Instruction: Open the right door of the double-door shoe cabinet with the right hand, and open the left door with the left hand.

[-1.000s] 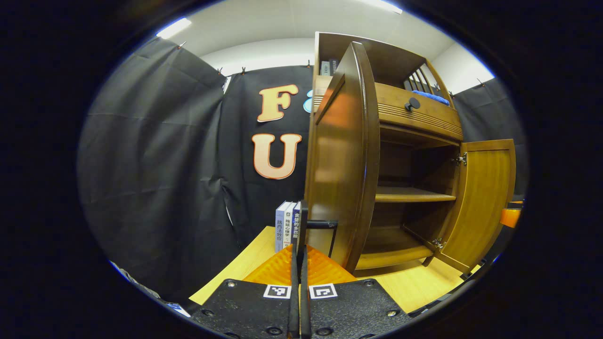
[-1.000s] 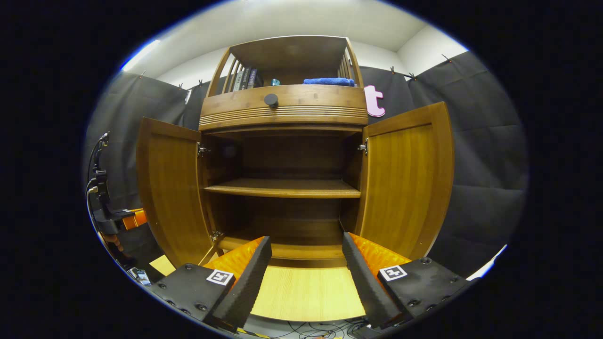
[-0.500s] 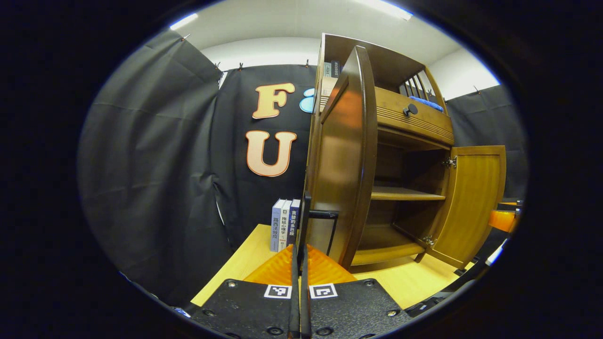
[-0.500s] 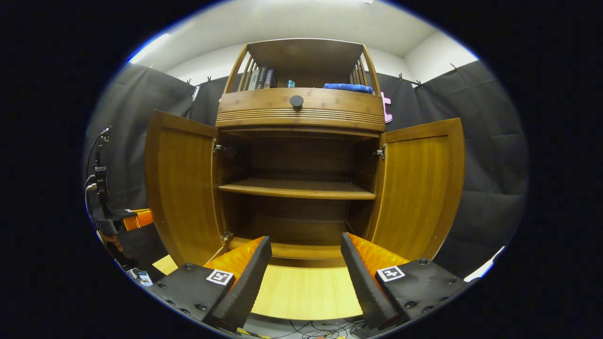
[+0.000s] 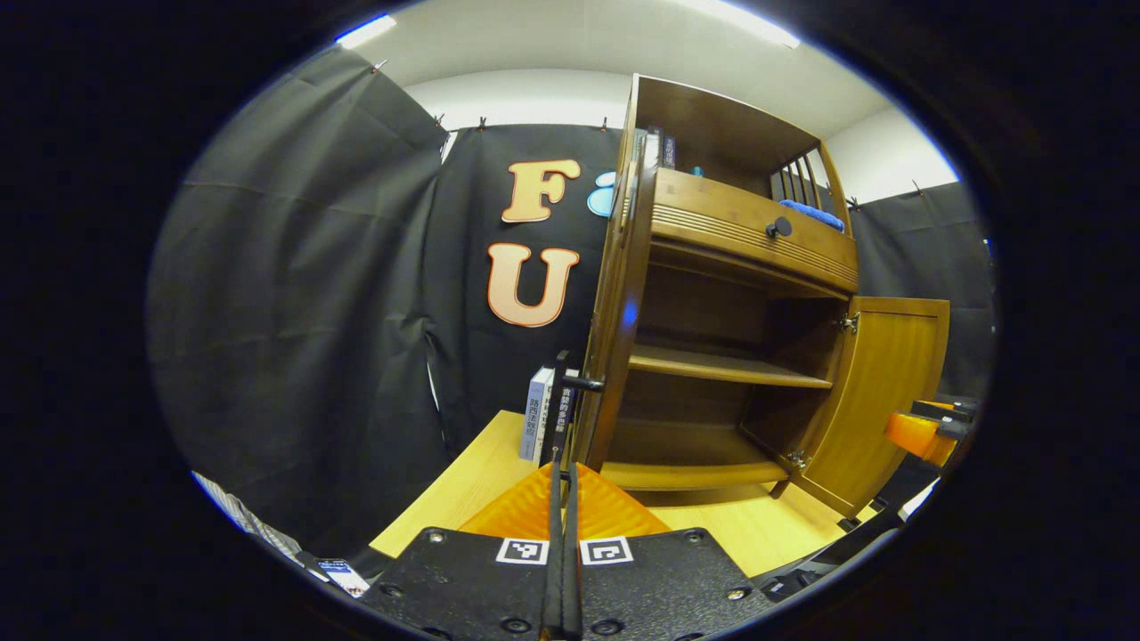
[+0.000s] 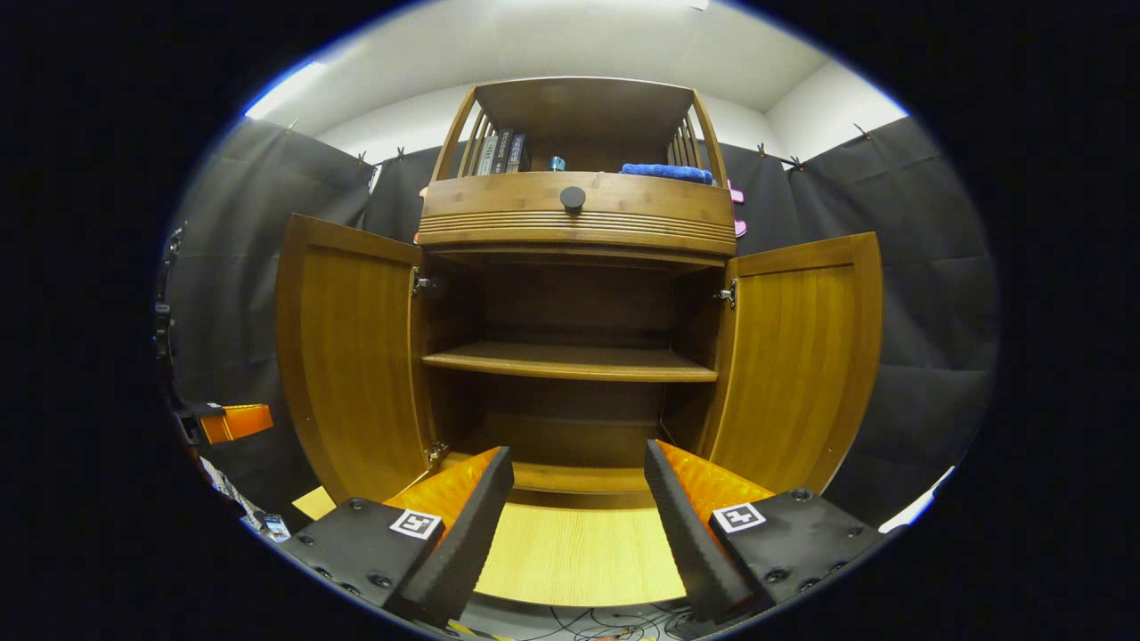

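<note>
The brown wooden double-door shoe cabinet [image 6: 570, 294] fills the middle of the right gripper view, its left door [image 6: 347, 356] and right door [image 6: 802, 356] both swung wide, shelves bare. The right gripper [image 6: 579, 516] hovers low centre, jaws apart, holding nothing. In the left gripper view the left gripper [image 5: 561, 499] sits bottom centre, jaws pressed together just short of the door's black bar handle [image 5: 579, 383] (apparently gripping nothing). Opening looks finished; next, probably, both simply back away.
</note>
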{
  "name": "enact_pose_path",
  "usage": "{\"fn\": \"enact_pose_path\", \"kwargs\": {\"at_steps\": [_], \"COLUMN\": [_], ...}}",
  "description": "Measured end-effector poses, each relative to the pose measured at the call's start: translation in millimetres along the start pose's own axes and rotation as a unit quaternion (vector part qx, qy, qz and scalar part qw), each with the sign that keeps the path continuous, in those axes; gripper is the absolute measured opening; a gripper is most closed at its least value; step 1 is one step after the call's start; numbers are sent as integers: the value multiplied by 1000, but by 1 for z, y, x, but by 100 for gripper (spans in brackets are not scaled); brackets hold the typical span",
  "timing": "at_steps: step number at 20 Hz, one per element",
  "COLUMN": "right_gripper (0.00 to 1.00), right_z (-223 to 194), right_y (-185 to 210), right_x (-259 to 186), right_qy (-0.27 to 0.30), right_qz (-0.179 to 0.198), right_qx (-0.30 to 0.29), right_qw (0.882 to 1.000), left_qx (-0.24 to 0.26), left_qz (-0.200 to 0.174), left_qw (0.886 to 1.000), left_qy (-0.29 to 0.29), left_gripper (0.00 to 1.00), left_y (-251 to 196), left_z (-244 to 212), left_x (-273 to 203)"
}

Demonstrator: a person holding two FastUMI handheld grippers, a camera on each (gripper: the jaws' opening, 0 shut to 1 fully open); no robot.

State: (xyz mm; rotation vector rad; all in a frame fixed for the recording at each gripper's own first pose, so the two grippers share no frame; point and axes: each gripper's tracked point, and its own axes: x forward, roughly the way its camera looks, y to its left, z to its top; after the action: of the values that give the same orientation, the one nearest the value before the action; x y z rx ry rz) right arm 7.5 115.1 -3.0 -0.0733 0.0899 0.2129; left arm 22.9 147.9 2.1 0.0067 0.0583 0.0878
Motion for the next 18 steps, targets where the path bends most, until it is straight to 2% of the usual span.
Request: {"fn": "enact_pose_path", "kwargs": {"at_steps": [3, 4, 5, 6, 7, 8, 9, 10, 11, 12, 13, 14, 16, 17, 18], "right_gripper": [89, 89, 95, 95, 95, 92, 95, 89, 89, 89, 89, 89, 89, 89, 89], "right_z": [0, 0, 1, 3, 6, 11, 15, 18, 22, 25, 29, 33, 40, 41, 41], "right_y": [-1, -2, -4, -5, -7, -7, -9, -13, -16, -20, -22, -25, -28, -29, -30], "right_x": [-1, -2, -3, -3, -4, -3, -2, -3, -5, -7, -8, -8, -11, -13, -14], "right_qy": [-1, -1, -1, -2, -4, -5, -5, -5, -5, -6, -7, -10, -17, -18, -20], "right_qz": [0, -1, -2, -4, -5, -8, -11, -14, -17, -20, -23, -26, -32, -34, -35], "right_qx": [6, 8, 10, 9, 8, 6, 4, 5, 7, 9, 10, 11, 6, 4, 4], "right_qw": [1000, 1000, 1000, 1000, 1000, 1000, 1000, 1000, 1000, 1000, 1000, 1000, 999, 999, 999], "left_qx": [7, 11, 13, 13, 13, 12, 10, 7, 5, 5, 6, 8, 8, 5, 1], "left_qz": [-8, -7, -9, -10, -11, -12, -15, -17, -20, -24, -28, -30, -28, -28, -30], "left_qw": [1000, 1000, 1000, 1000, 1000, 1000, 1000, 1000, 1000, 999, 999, 999, 999, 999, 999], "left_qy": [-11, -14, -16, -19, -21, -19, -17, -18, -20, -21, -22, -25, -26, -25, -25], "left_gripper": [0, 5, 13, 14, 31, 28, 28, 25, 35, 30, 45, 44, 57, 69, 65], "left_y": [-13, -15, -19, -23, -26, -30, -34, -37, -41, -43, -47, -49, -47, -48, -49], "left_z": [19, 26, 33, 38, 42, 46, 47, 51, 55, 59, 61, 63, 69, 68, 68], "left_x": [-6, -8, -12, -12, -13, -14, -15, -17, -19, -21, -23, -22, -25, -24, -24]}}
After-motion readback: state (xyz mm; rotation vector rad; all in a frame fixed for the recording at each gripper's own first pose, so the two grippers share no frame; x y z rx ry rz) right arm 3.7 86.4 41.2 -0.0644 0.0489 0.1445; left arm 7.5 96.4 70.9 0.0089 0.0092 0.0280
